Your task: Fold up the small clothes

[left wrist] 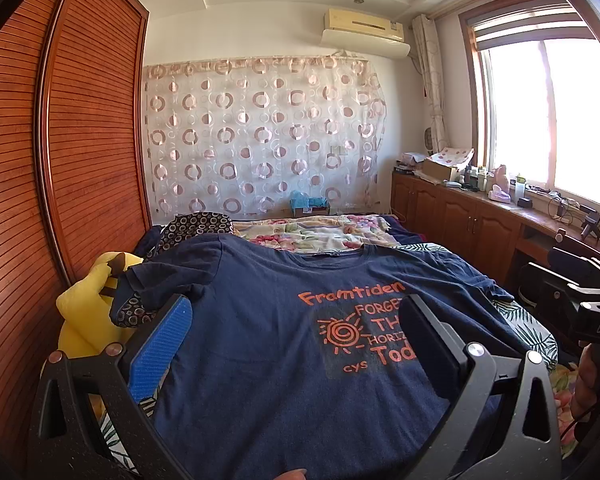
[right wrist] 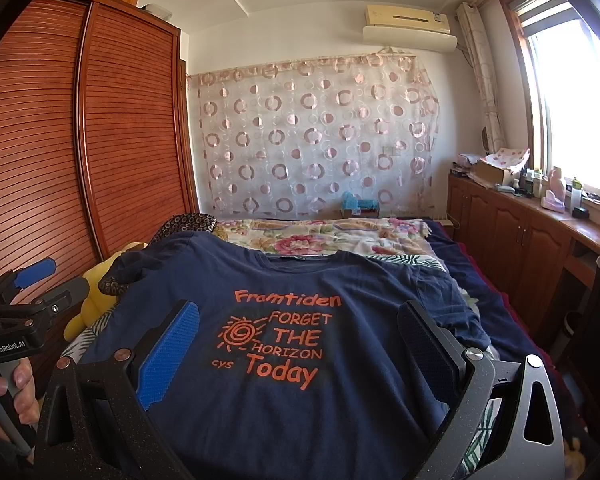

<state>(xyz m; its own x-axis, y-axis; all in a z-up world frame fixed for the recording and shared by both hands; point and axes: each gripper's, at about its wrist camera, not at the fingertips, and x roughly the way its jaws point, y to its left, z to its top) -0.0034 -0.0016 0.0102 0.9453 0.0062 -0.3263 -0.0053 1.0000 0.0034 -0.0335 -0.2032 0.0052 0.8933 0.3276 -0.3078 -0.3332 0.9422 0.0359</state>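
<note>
A navy T-shirt (left wrist: 260, 320) with orange print lies face up on the bed, collar toward the far wall. In the right wrist view the same T-shirt (right wrist: 340, 280) fills the middle, its right sleeve (right wrist: 460, 308) rumpled. My left gripper (left wrist: 296, 308) hovers open above the shirt's lower half, blue pad (left wrist: 160, 344) on the left, nothing between the fingers. My right gripper (right wrist: 300, 312) is also open over the hem area, framing the print. The left gripper (right wrist: 54, 280) shows at the left edge of the right wrist view, held by a hand (right wrist: 4, 392).
A yellow plush toy (left wrist: 84, 308) and dark patterned fabric (left wrist: 196, 224) sit at the bed's left, against the slatted wardrobe (left wrist: 60, 140). A floral quilt (left wrist: 312, 232) lies beyond the collar. Wooden cabinets (left wrist: 480, 216) with clutter run under the window on the right.
</note>
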